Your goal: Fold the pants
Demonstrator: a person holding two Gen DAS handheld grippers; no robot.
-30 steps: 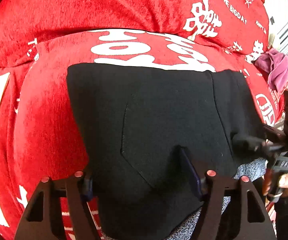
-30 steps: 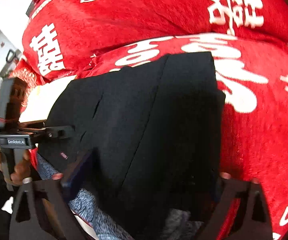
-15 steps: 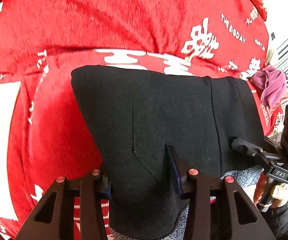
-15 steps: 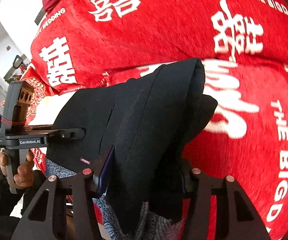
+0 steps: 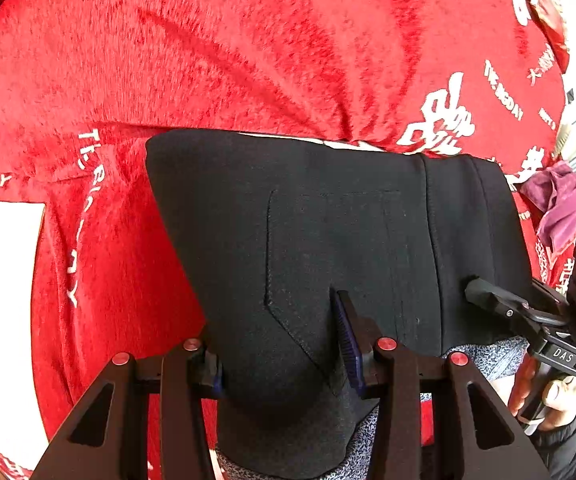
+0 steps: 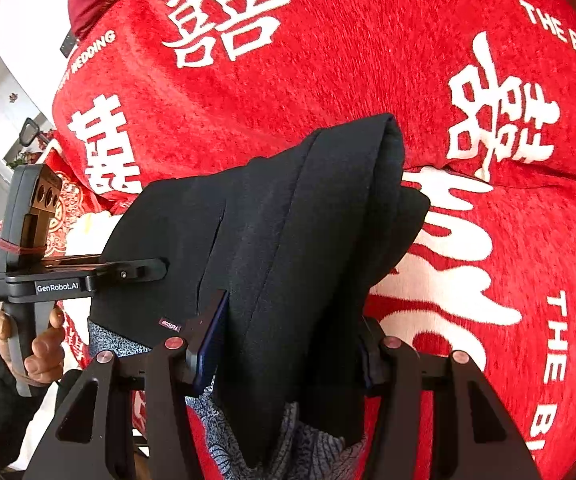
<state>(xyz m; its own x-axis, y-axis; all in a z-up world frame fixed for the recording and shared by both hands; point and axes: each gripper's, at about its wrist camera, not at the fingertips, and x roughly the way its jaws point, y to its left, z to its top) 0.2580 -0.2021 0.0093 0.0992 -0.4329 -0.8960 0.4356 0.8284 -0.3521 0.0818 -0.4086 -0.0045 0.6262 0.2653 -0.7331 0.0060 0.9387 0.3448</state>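
Observation:
Folded black pants (image 5: 327, 240) with a grey patterned lining hang between both grippers above a red blanket (image 5: 208, 60). My left gripper (image 5: 282, 344) is shut on the pants' near edge on the left side. My right gripper (image 6: 291, 344) is shut on the thick folded stack of the pants (image 6: 288, 220) at the other side. The right gripper also shows at the right of the left wrist view (image 5: 487, 300), and the left gripper at the left of the right wrist view (image 6: 144, 270). The far folded edge droops toward the blanket.
The red blanket (image 6: 487, 80) with white characters covers the whole bed surface. A purple cloth (image 5: 559, 204) lies at the right edge. A room with white walls (image 6: 4, 60) shows at far left.
Both grippers have closed in on the pants and lifted them off the blanket. The pants now hang bunched thicker, and the view has tilted up.

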